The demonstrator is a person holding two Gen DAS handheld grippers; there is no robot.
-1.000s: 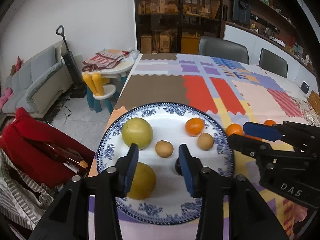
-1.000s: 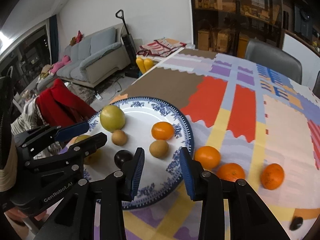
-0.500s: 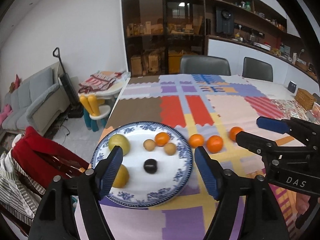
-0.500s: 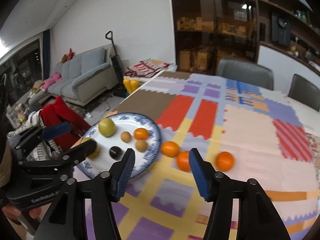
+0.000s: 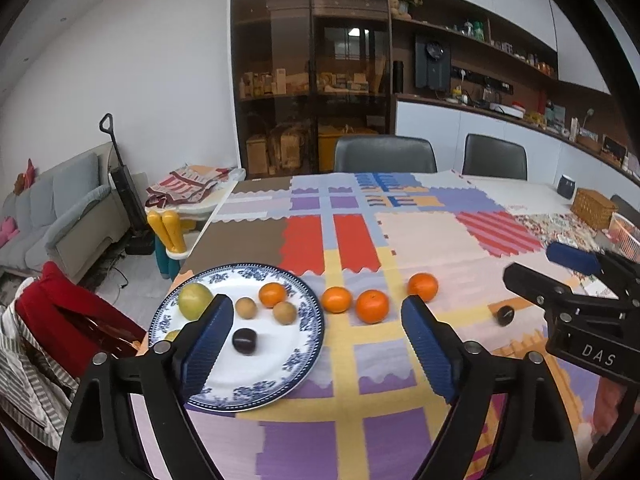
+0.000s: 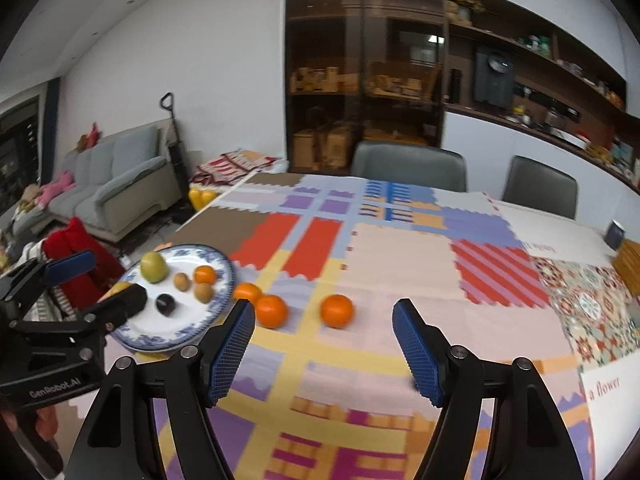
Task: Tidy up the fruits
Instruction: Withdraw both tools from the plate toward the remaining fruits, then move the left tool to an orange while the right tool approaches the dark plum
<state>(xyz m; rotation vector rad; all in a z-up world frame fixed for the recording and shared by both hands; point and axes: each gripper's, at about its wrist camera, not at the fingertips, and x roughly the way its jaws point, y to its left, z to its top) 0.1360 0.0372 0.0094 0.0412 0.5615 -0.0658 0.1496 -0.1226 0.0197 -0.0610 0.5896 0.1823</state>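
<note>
A blue-patterned white plate (image 5: 304, 364) (image 6: 208, 320) sits at the table's left front corner. It holds a green-yellow fruit (image 5: 195, 301), an orange (image 5: 272, 294), two small brown fruits (image 5: 245, 307), a dark plum (image 5: 244, 341) and a partly hidden yellow fruit (image 5: 172, 335). Three oranges (image 5: 372, 306) (image 6: 271, 311) lie in a row on the cloth right of the plate. A second dark plum (image 5: 505, 315) lies further right. My left gripper (image 5: 316, 356) is open and empty, raised above the plate's right edge. My right gripper (image 6: 323, 354) is open and empty, raised over the cloth near the oranges.
A patchwork cloth (image 5: 420, 240) covers the table. Two grey chairs (image 5: 384, 154) stand at the far side. A wicker box (image 5: 593, 208) and a dark cup (image 5: 567, 185) sit at the far right. A red garment (image 5: 60, 320) hangs left of the table; a sofa (image 6: 116, 184) is beyond.
Both grippers have pulled up and back from the plate and opened wider. The dark plum stays on the plate where the left gripper was. More of the table is now in view.
</note>
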